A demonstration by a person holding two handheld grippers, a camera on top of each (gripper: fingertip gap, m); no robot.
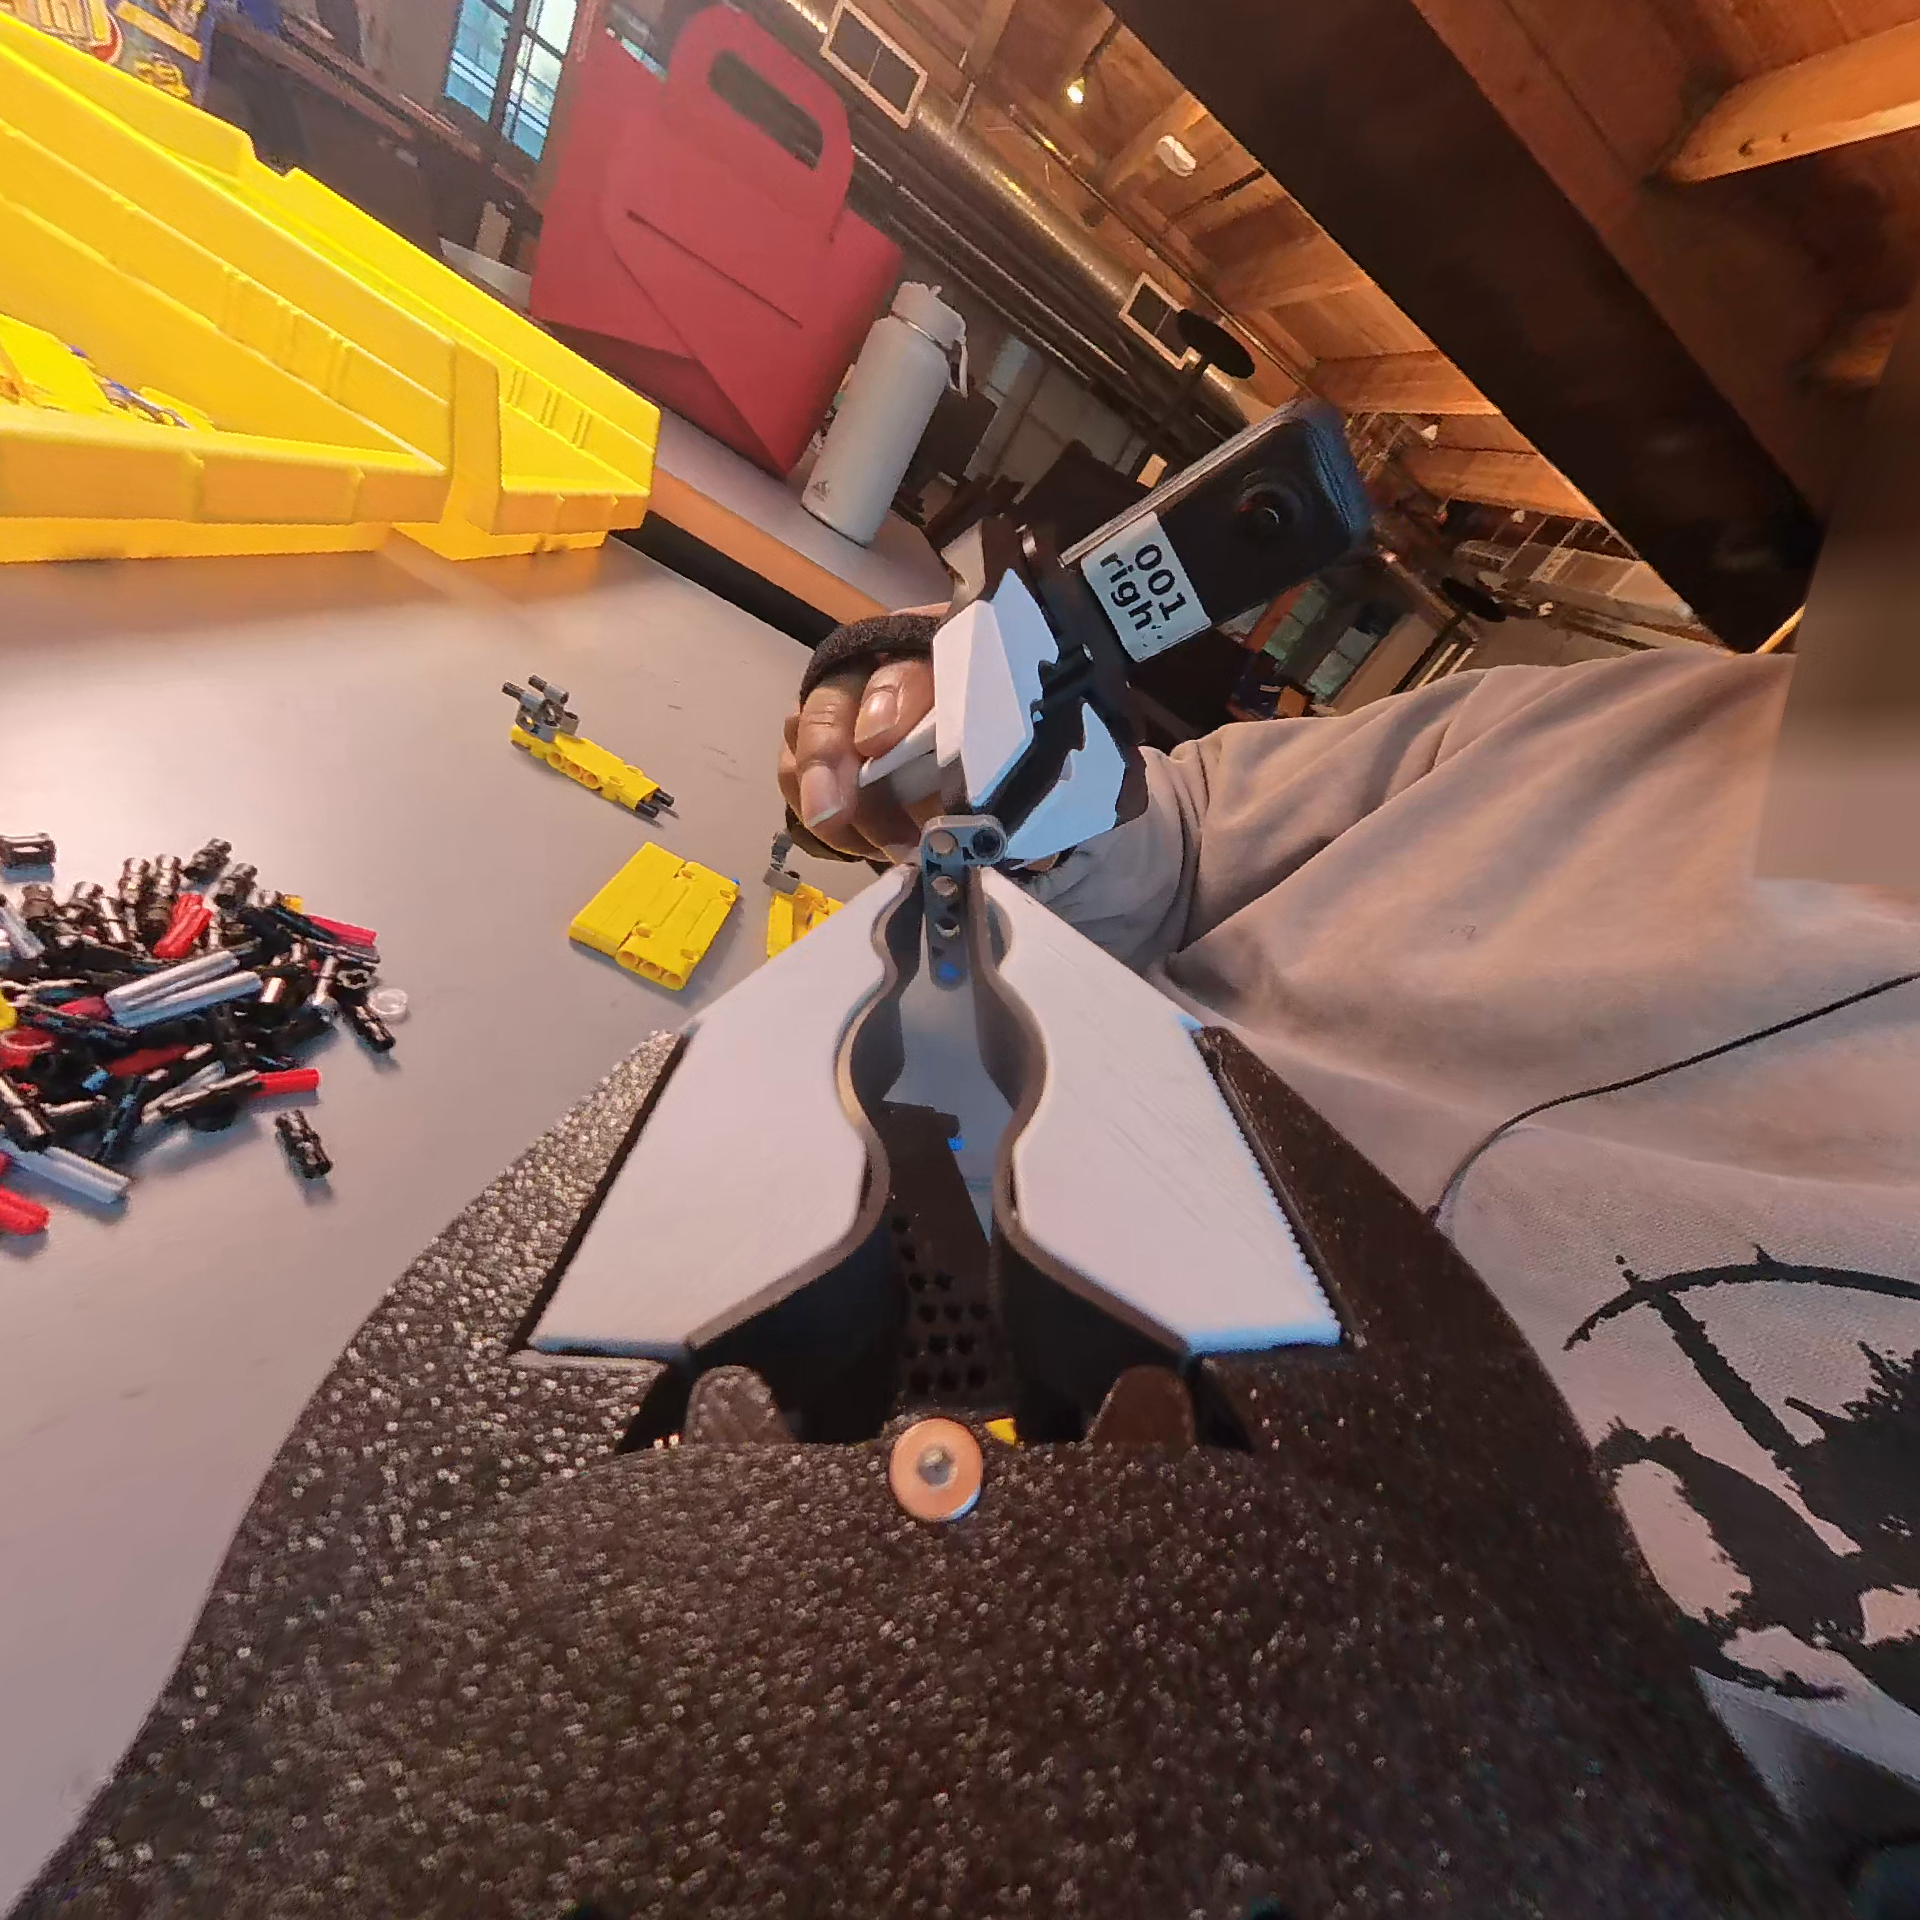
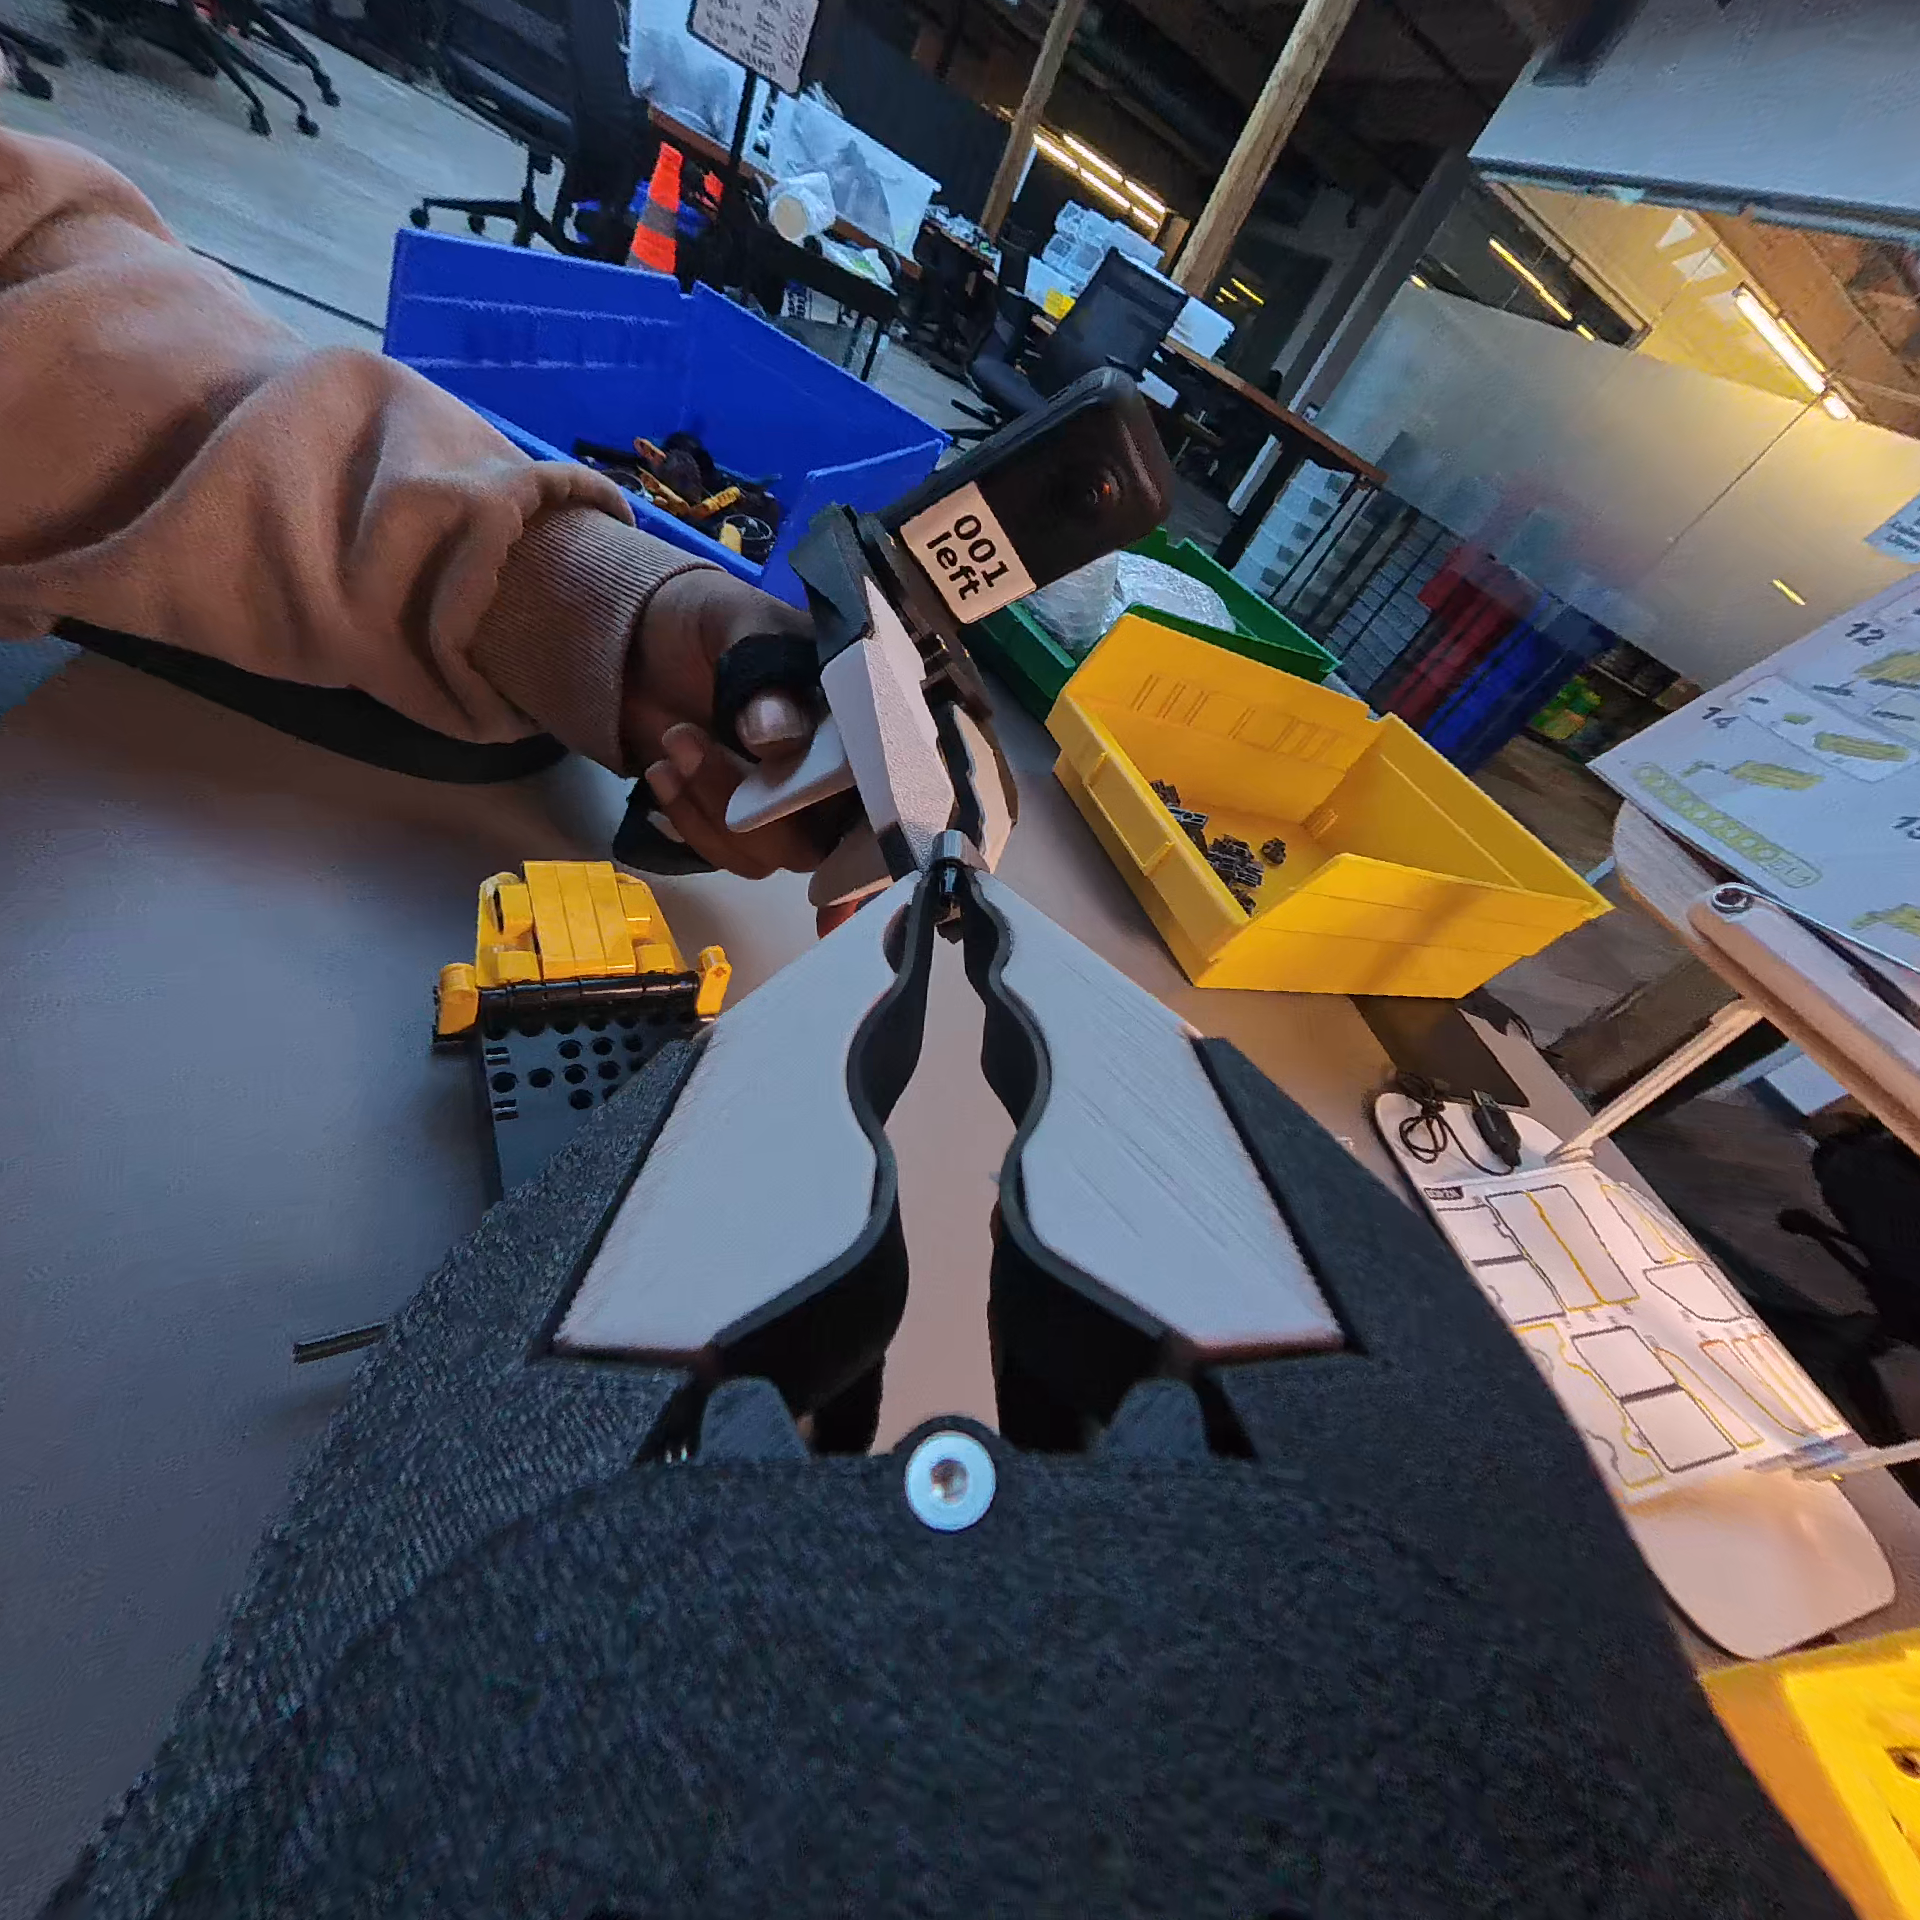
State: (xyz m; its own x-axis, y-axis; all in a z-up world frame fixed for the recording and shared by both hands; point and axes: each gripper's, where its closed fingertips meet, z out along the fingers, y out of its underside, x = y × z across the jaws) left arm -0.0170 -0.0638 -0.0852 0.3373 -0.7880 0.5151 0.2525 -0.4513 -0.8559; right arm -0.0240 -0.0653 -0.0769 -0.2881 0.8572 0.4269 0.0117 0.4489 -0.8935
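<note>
Left gripper [image 1: 951, 914] clamped on a dark grey perforated beam [image 1: 943, 914], held well above the grey table [image 1: 312, 1351]. The beam's long axis runs straight out along the fingers, and its far end carries a light grey connector [image 1: 961, 837] standing just beyond the tips, pointing at the right gripper [image 2: 948, 904]. Right gripper's jaws are nearly together, pinching a small black pin [image 2: 945, 883]; the pin's axis appears to lie along the fingers, though its length is mostly hidden. The two grippers meet tip to tip in the air, pin end and connector end touching or just apart; cannot tell which. Both hands are equally near that meeting point. Below on the table: a loose pile of pins [image 1: 156, 997], flat yellow panels [image 1: 655, 914], a part-built yellow model [image 2: 571, 956], a yellow bin [image 2: 1351, 831], and instruction sheets [image 2: 1621, 1340].
</note>
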